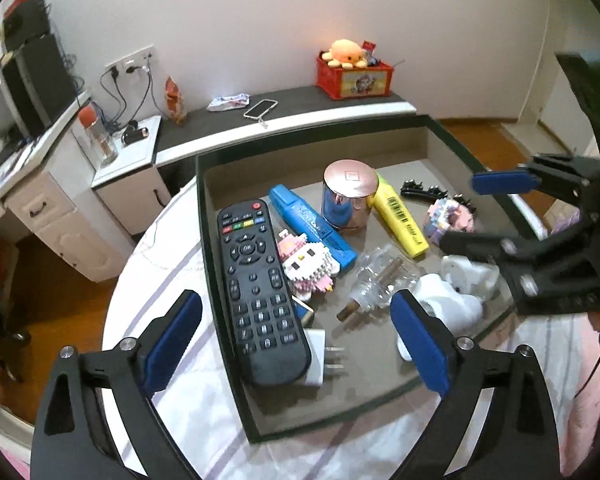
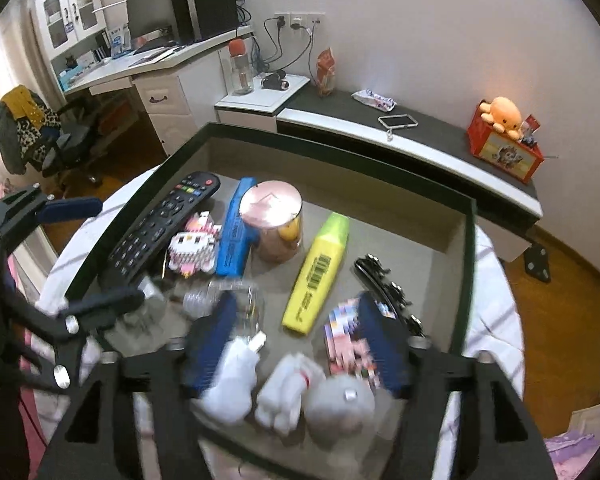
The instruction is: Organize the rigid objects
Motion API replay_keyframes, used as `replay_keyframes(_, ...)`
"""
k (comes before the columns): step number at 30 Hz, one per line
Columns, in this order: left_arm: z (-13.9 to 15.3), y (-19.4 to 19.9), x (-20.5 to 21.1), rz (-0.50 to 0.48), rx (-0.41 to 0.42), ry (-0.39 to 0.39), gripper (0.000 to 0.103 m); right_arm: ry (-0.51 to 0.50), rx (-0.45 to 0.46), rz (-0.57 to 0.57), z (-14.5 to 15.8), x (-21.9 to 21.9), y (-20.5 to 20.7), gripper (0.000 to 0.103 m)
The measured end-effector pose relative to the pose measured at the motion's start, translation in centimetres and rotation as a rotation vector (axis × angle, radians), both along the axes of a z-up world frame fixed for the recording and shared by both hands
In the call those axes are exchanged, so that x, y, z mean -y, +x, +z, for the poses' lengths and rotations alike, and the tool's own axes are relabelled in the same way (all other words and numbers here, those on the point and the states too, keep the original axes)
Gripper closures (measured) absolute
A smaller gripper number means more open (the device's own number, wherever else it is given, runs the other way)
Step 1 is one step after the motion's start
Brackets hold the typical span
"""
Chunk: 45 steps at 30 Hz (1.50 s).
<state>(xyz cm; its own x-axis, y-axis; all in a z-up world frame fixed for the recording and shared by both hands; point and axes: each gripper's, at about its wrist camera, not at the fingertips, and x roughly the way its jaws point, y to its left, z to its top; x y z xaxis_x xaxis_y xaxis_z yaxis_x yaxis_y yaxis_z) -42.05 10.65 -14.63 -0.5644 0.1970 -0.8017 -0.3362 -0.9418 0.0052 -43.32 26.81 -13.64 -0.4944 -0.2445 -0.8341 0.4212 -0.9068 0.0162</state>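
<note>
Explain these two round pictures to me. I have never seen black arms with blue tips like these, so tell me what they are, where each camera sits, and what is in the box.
A person holds a two-finger gripper in each hand; a wide-angle camera on each looks along its fingers. One picture is from the left gripper, the other from the right gripper. Both stand open and hold nothing. Under them is a dark-rimmed box containing a black remote, a blue marker, a yellow highlighter, a shiny round tin, a pink block figure, a white plug and a clear item. White objects near the right gripper are too blurred to name.
</note>
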Motion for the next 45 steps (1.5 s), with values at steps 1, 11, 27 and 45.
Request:
replay_keyframes(1, 0.1, 0.3, 0.2, 0.005, 0.000, 0.022, 0.003, -0.001, -0.012, 0.007, 0.3, 0.0, 0.6, 0.022)
replay_keyframes(11, 1.1, 2.6, 1.3, 0.149, 0.006, 0.219, 0.000, -0.049, -0.143, -0.099, 1.9, -1.6, 3.8, 0.000)
replay_keyframes(27, 3.3, 9.7, 1.7, 0.296, -0.384, 0.211, 0.000, -0.129, -0.331, -0.241, 2.7, -3.0, 10.9, 0.000)
replay_keyframes(45, 4.1, 12.9, -0.3, 0.228, -0.344, 0.097, 0.000, -0.195, -0.339, -0.294, 3.2, -4.2, 14.3, 0.000)
